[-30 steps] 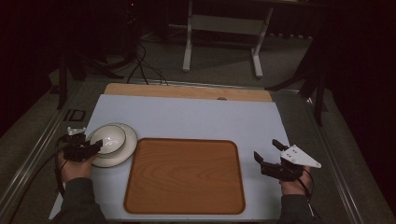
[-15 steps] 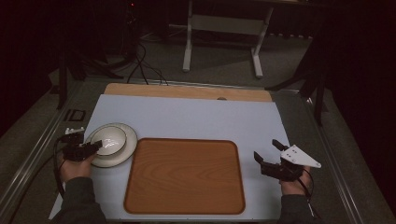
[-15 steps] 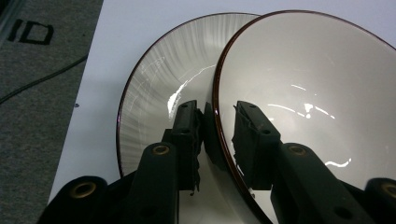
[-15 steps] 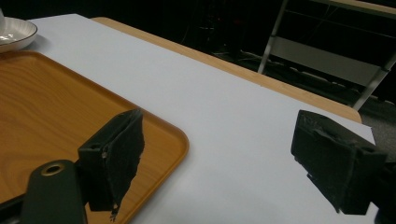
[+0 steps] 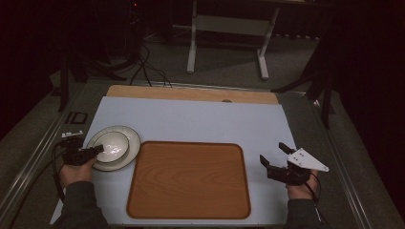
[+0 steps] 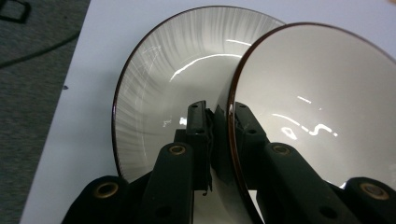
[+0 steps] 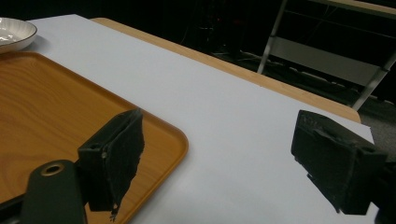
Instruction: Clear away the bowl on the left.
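Bowl sits in plate at near left part of table, just left of wooden tray. Left gripper has just been closing, jaws now clamp near rim of bowl, one jaw inside, one outside. Bowl seems tilted on plate. Right gripper rests at near right side, beside tray, jaws wide apart, nothing between them.

A dim lab or studio: a work table on carpet, floor cables and a metal stand.
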### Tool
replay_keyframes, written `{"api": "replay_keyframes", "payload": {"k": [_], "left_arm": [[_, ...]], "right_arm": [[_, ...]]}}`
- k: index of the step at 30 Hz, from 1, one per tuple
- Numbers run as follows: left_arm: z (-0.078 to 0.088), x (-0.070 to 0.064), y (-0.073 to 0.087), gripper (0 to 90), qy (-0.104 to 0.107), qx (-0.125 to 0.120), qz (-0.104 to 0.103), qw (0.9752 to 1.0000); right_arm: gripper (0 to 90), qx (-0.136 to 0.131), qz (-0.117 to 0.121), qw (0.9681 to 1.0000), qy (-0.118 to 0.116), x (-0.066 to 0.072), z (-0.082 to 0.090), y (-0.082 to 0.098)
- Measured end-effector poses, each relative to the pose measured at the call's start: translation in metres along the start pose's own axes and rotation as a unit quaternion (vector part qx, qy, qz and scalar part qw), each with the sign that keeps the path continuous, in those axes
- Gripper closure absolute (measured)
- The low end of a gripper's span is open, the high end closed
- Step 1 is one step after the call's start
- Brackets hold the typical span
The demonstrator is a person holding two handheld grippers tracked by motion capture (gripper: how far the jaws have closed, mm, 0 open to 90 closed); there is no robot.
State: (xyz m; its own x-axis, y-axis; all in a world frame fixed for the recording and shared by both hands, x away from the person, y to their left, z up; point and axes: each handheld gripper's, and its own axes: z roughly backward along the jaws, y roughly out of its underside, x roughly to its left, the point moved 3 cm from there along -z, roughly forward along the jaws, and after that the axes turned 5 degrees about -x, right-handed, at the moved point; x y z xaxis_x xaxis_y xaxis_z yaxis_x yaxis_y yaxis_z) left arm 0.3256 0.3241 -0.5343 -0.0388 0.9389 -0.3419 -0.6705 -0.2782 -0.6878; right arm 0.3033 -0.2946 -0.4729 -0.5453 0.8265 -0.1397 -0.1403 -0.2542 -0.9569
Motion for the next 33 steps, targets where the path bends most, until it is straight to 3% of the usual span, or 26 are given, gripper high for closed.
{"api": "replay_keyframes", "payload": {"k": [7,22,33], "left_arm": [[0.003,0.003,0.000,81.1,0.022,-0.011,0.027,0.9993],[0.006,0.001,-0.001,81.2,0.030,-0.029,0.029,0.9987],[0.017,-0.003,-0.004,81.2,0.059,-0.059,0.042,0.9956]], "right_arm": [[16.5,0.000,-0.002,1.0000,0.001,0.000,0.000,0.000],[16.5,-0.001,-0.002,1.0000,0.002,0.000,0.001,0.000],[16.5,-0.003,-0.004,1.0000,0.001,-0.001,0.001,0.000]]}}
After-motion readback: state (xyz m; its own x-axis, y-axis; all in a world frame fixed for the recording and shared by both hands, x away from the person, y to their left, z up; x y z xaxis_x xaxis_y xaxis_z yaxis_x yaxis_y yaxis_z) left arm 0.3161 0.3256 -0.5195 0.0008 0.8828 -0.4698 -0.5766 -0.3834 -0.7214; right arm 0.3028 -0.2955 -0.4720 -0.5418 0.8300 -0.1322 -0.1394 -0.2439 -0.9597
